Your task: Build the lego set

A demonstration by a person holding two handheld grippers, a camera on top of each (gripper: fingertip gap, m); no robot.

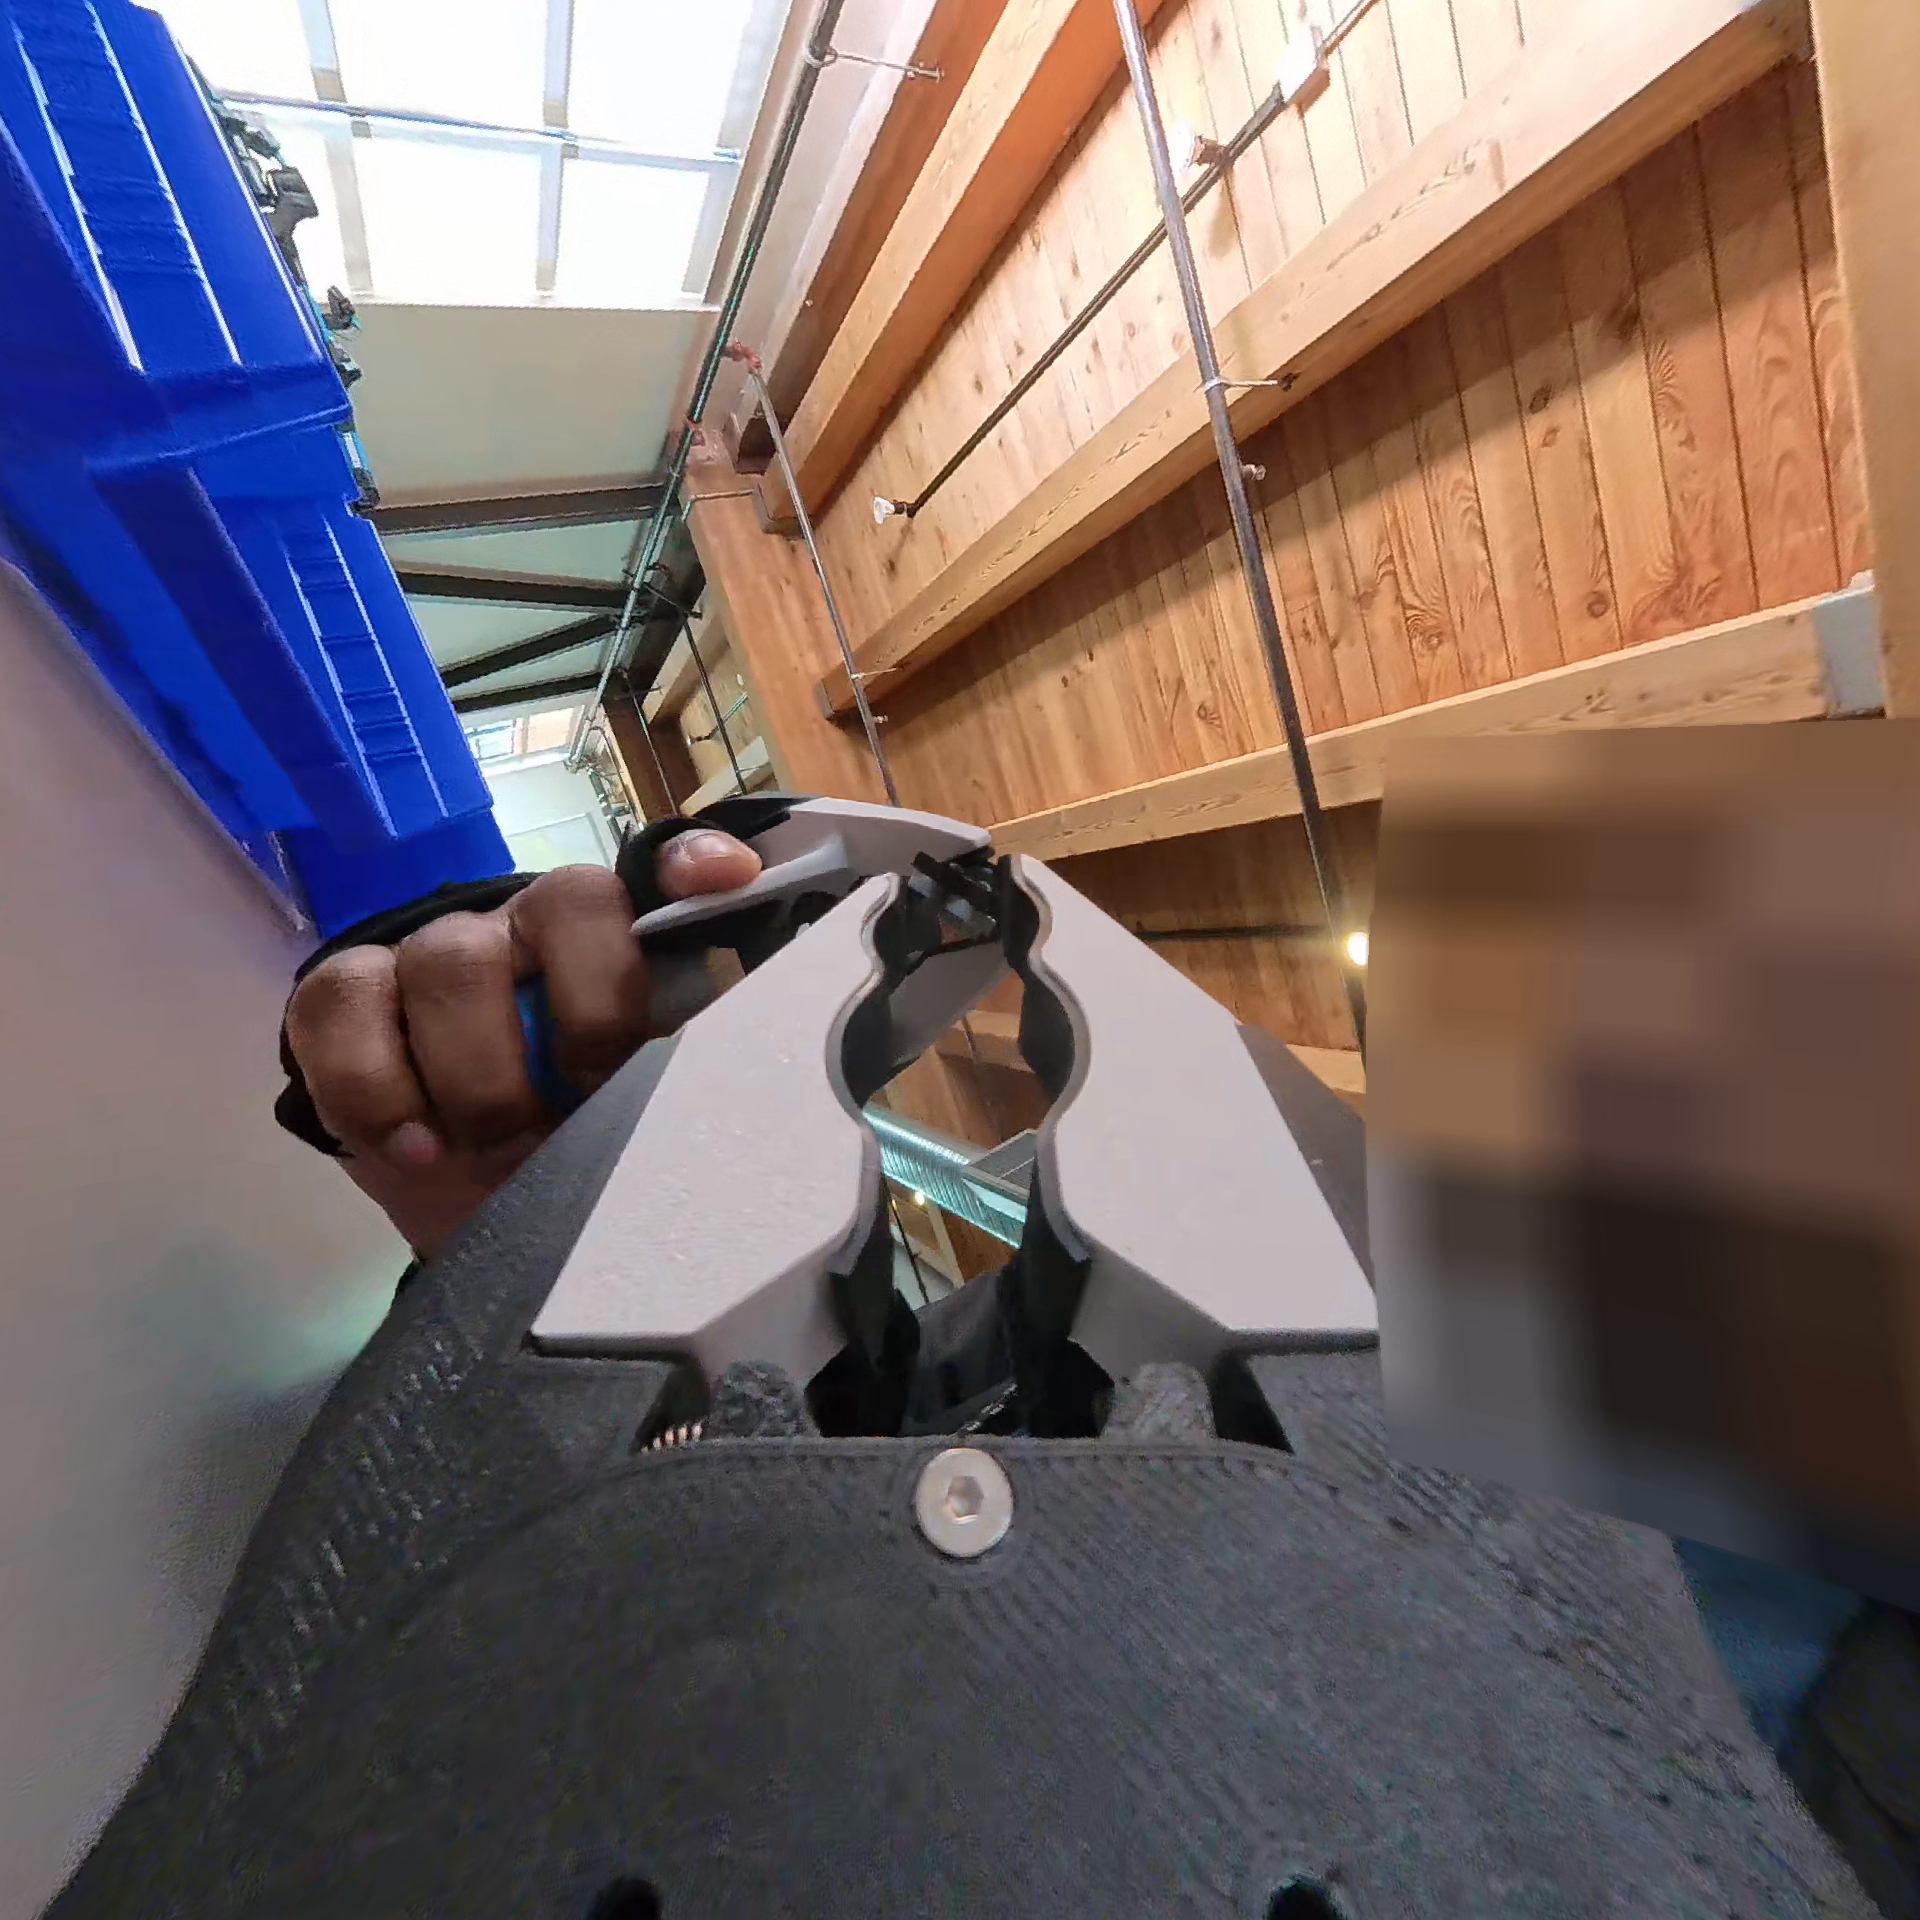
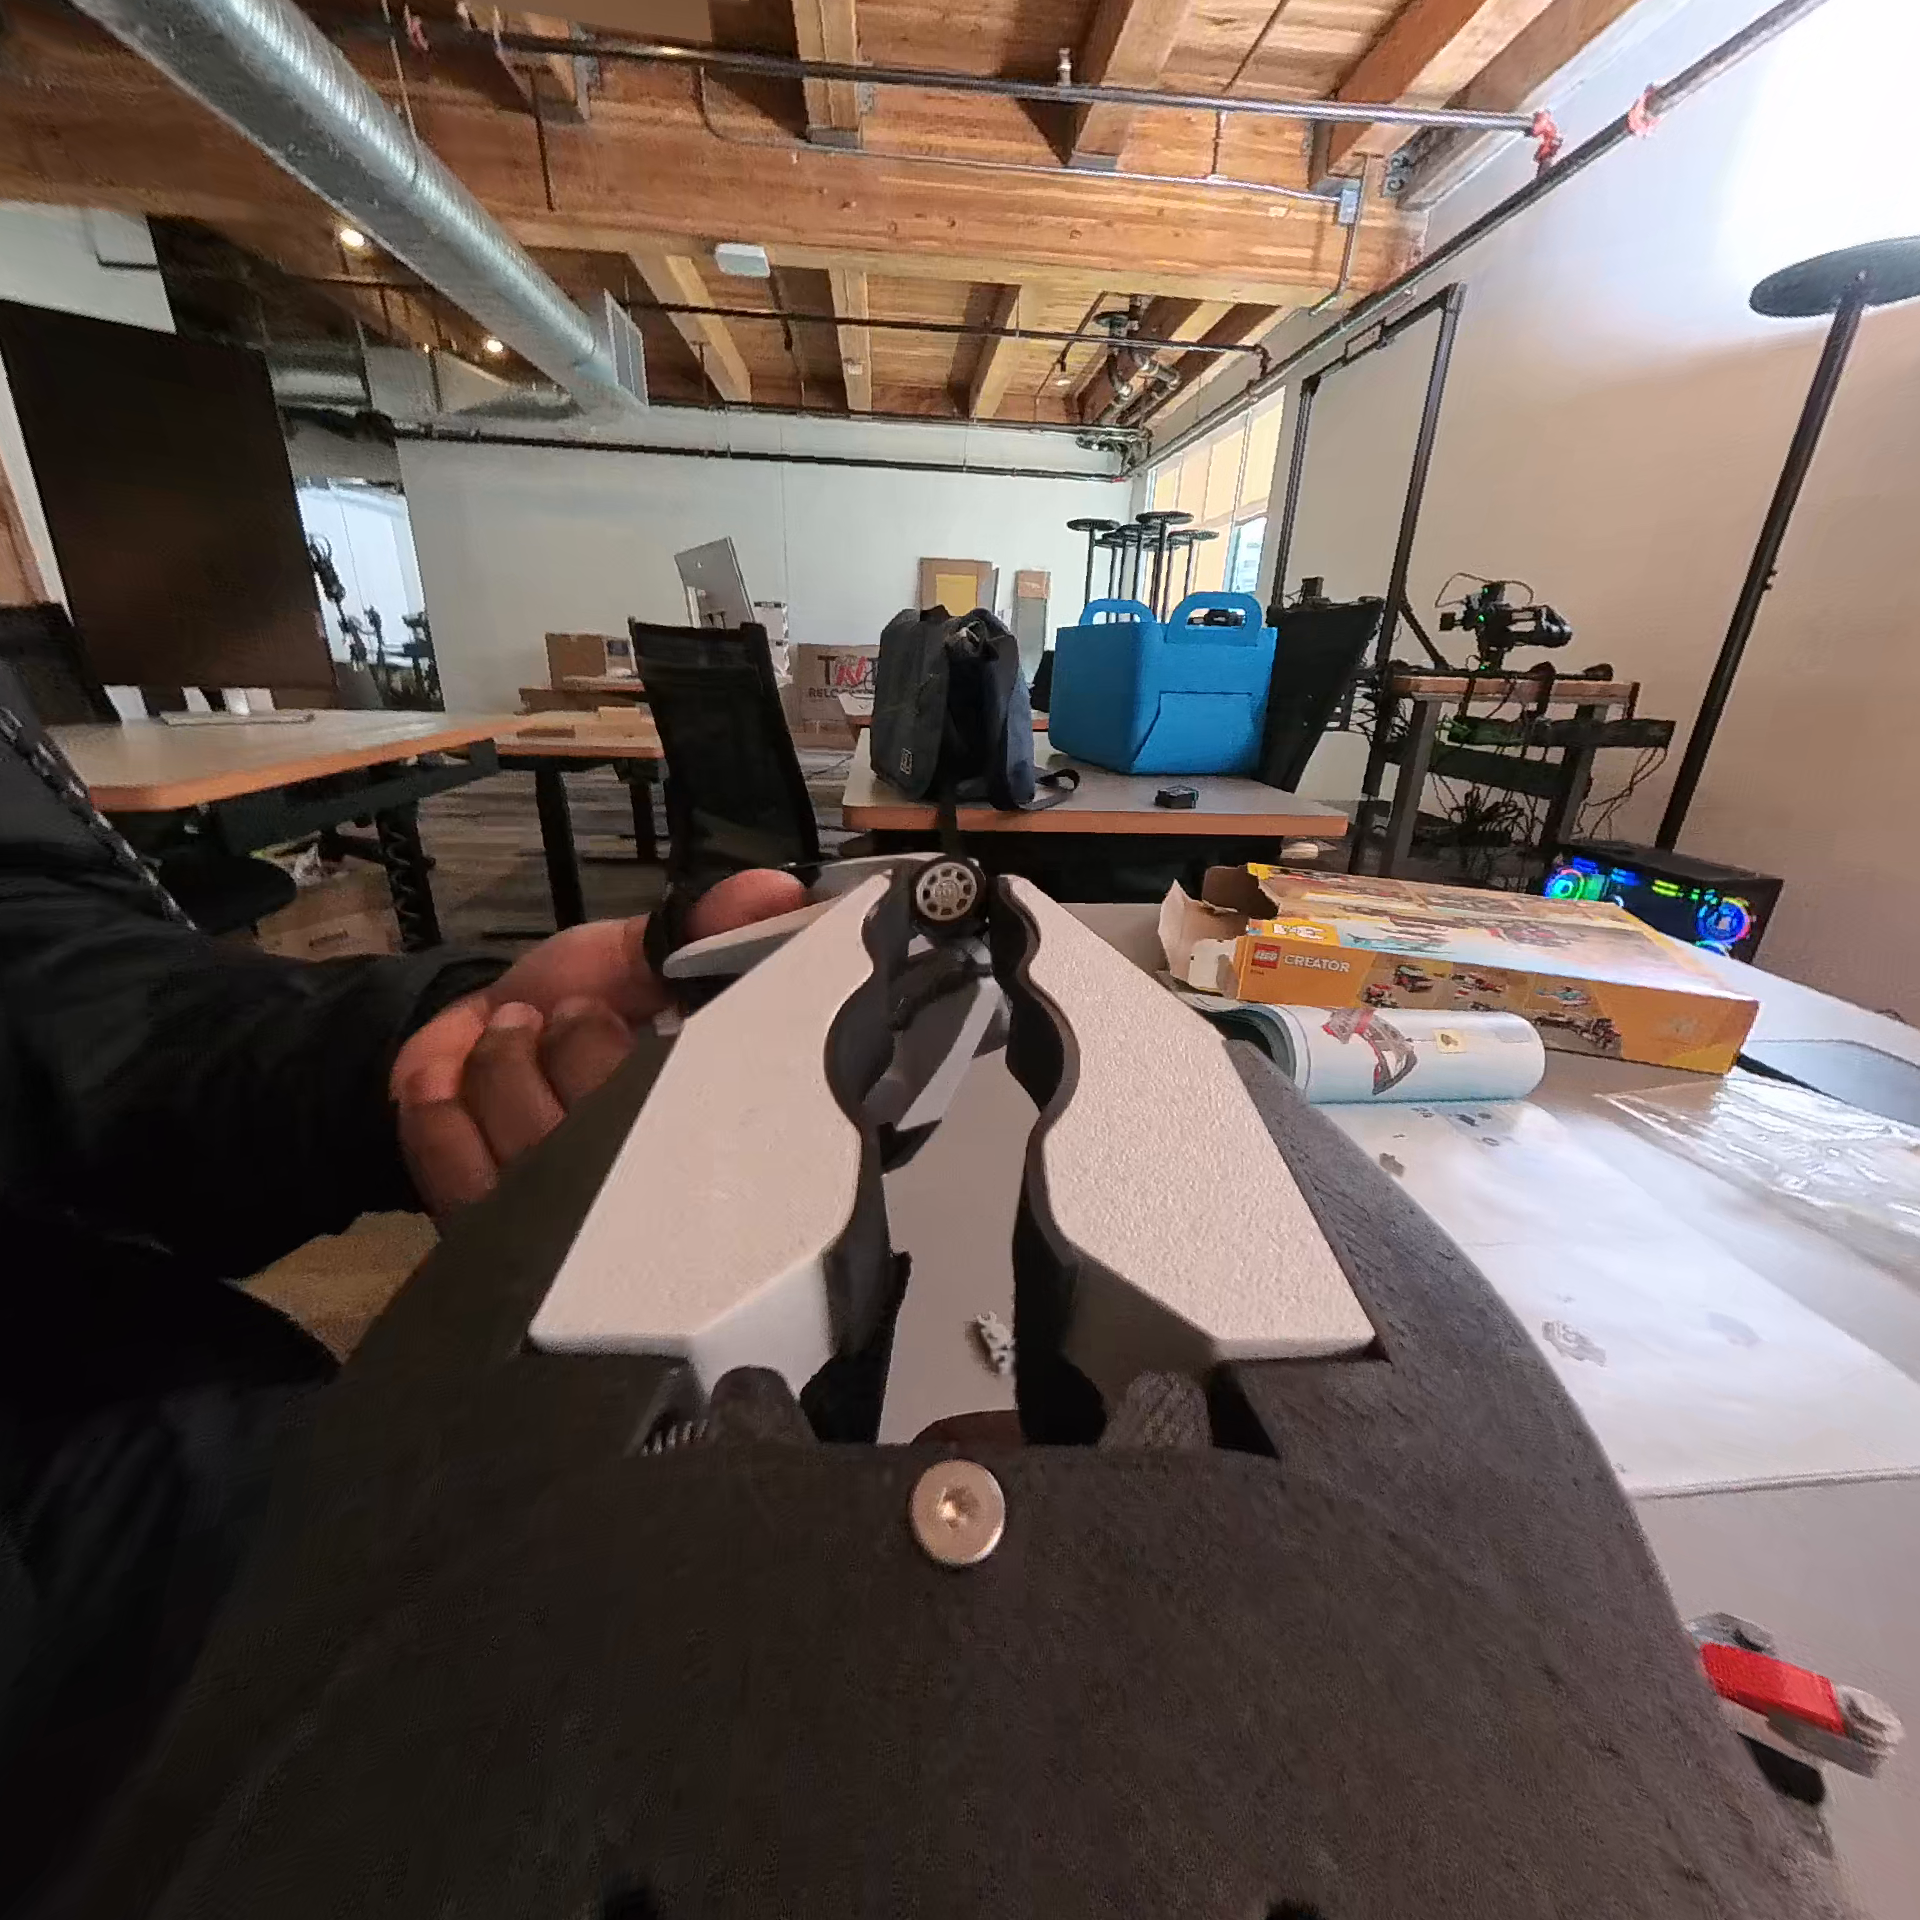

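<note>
Up off the white tabletop (image 2: 1558, 1299), both tools meet in the air. A printed yellow set box (image 2: 1475, 966) lies at its far edge beside a curled instruction booklet (image 2: 1423, 1055). Right gripper (image 2: 951, 894) pinches a small wheel (image 2: 949, 886); left gripper (image 1: 951, 899) is closed on a dark lego piece (image 1: 956, 899).

Two grippers tip to tip in mid-air, open air above, yellow lego box (image 2: 1475, 961) and rolled instruction booklet (image 2: 1392, 1055) blocking the right tabletop, blue crate (image 1: 208, 499) close alongside, red brick assembly (image 2: 1787, 1704) at table edge
</note>
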